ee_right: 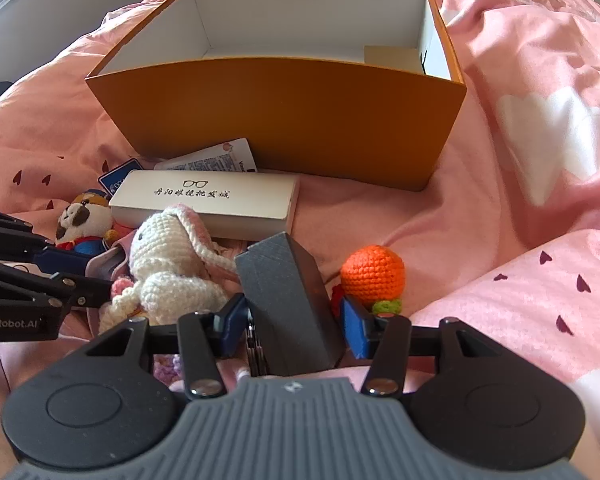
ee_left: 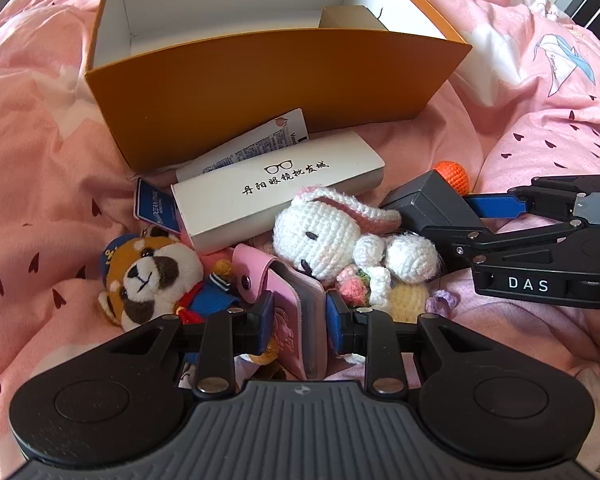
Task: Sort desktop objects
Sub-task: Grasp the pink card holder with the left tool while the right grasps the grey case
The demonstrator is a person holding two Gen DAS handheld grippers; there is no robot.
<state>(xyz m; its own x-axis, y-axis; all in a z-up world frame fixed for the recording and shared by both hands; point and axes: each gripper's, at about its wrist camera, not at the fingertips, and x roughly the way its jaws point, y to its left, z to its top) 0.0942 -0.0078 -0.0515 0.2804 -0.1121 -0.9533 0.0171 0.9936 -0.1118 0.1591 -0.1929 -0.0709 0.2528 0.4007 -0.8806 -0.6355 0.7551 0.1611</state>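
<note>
Pink wallet (ee_left: 296, 320) between left fingers (ee_left: 266, 320).

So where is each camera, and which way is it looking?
Left wrist view: sits on the left gripper, looking down along its fingers at the pink card wallet they clamp; the right gripper shows at the right edge.
Right wrist view: sits on the right gripper, looking down at the grey box between its pads; the left gripper pokes in at left.
Both share: orange box, white glasses case, crochet bunny, pink bedcover.
</note>
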